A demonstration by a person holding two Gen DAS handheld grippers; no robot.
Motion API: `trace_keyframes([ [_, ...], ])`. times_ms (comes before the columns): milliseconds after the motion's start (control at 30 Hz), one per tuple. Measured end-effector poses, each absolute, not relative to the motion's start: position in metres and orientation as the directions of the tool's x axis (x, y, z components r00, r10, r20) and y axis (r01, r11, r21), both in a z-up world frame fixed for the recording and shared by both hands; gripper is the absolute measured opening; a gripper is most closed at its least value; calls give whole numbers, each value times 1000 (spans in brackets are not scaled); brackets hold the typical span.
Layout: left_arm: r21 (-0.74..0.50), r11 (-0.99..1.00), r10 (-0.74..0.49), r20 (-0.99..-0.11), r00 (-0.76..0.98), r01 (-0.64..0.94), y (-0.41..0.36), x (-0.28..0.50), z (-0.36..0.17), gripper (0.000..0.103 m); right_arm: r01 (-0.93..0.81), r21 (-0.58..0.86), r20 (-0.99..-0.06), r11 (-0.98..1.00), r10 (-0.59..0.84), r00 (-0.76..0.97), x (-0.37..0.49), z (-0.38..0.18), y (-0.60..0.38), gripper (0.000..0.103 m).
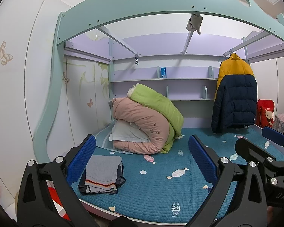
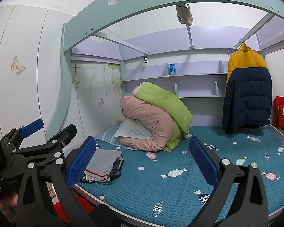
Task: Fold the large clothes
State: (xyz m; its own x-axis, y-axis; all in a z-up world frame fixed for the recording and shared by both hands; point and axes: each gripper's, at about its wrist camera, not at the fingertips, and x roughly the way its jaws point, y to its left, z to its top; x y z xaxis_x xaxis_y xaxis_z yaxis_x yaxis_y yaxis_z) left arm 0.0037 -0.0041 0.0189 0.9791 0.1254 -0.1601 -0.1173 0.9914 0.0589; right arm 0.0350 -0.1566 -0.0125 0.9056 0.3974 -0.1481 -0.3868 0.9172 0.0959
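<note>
The left gripper (image 1: 142,162), black-framed with blue ribbed pads, stands with its jaws spread wide and nothing between them; the right gripper (image 2: 143,162) is the same — wide apart, empty, raised over the near edge of the bed. The two are held side by side, each showing at the margin of the other's view.

Just ahead of both and by the left finger lies a small folded stack of clothes (image 1: 102,174): a grey garment with an orange-and-white stripe at its hem on top, something darker under it. It sits squared off near the front edge of the teal quilted bedspread with a candy print (image 1: 161,185). That pile looks like finished work, though I cannot tell how many pieces are in it.

Farther ahead, a bundle of bedding (image 1: 147,121) — pink quilt, green quilt, pale pillow — is heaped against the shelves. Well off to the right and beyond, a padded yellow-and-navy puffer jacket (image 2: 247,90) hangs on a hanger from the bed frame's rail, well clear of both grippers.

My judgement: one folding round seems done, and the jacket is the only large garment left unfolded in sight. It would first need taking off its hanger and laying flat on the open bedspread.
</note>
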Motion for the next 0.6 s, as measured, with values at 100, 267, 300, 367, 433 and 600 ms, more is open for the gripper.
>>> trace_keyframes([
  [100, 59, 991, 125, -165, 978, -117, -4, 6, 17, 98, -383, 95, -153, 919, 394, 906, 37, -13, -156, 95],
  [267, 60, 991, 128, -167, 978, -119, -6, 8, 15, 98, -381, 98, -158, 919, 392, 906, 38, -14, -155, 95],
  [300, 60, 991, 129, -168, 977, -120, -6, 8, 14, 98, -381, 98, -158, 919, 392, 906, 39, -14, -155, 95],
  [367, 60, 991, 129, -168, 977, -120, -7, 8, 13, 98, -381, 99, -159, 919, 393, 906, 39, -14, -154, 95],
  [433, 61, 991, 128, -168, 977, -120, -7, 8, 12, 98, -379, 101, -160, 920, 391, 906, 39, -14, -153, 95],
  [600, 60, 992, 123, -171, 977, -115, -9, 7, 12, 98, -375, 109, -157, 920, 389, 908, 39, -15, -154, 95],
])
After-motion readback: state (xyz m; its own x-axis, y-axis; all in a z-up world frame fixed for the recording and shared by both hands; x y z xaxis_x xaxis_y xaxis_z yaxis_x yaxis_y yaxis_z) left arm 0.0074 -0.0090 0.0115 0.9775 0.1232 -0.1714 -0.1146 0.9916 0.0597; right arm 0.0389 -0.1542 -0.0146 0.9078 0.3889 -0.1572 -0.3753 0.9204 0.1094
